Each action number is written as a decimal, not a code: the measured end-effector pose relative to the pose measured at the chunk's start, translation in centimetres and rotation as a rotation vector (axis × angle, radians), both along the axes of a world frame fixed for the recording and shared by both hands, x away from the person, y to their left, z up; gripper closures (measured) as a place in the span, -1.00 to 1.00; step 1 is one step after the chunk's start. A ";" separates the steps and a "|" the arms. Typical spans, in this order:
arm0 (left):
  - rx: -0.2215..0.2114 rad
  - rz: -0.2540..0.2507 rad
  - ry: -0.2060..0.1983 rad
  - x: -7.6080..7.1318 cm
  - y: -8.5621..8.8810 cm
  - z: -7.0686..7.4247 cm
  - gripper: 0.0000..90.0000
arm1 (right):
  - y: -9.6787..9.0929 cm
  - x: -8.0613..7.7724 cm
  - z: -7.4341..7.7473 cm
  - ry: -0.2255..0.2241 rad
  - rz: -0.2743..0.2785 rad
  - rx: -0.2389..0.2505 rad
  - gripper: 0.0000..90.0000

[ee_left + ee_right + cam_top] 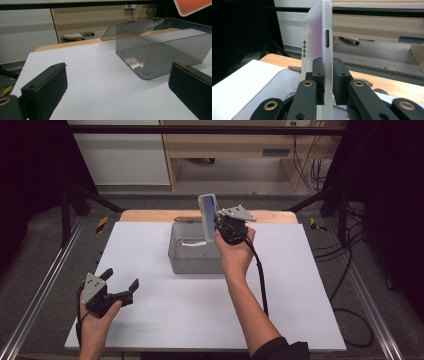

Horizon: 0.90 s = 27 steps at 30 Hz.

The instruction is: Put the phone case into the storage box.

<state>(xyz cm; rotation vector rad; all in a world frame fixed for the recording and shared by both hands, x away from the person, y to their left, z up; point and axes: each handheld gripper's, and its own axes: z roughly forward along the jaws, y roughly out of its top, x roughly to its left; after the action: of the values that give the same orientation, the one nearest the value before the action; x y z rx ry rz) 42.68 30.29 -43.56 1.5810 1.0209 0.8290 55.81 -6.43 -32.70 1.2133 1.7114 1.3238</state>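
My right gripper (218, 226) clamped on phone (208, 216), held upright above open grey box (192, 255). Left gripper (121, 282) wide open, empty, near table's left edge. Risk, my judgement: narrow edge grip; phone pivots, drops, strikes box rim.

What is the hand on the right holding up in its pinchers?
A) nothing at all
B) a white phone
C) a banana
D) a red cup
B: the right gripper has its two black jaws pressed on the edges of a thin white phone, lifted above the clear grey box on the table.
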 end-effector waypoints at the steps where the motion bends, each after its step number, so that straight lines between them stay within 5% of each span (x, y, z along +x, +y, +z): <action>1: -0.002 -0.004 -0.002 0.0 0.0 0.0 -0.95 | 0.0 0.0 0.0 0.000 -0.002 -0.002 0.81; 27: -0.010 -0.048 -0.050 -0.2 0.1 -0.1 -0.96 | -0.4 0.6 -0.4 0.009 -0.034 -0.012 0.81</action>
<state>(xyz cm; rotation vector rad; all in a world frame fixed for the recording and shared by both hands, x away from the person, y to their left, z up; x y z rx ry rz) 42.50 30.37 -43.68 1.5629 0.9468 0.8251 56.44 -6.87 -33.09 1.2378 1.6956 1.2876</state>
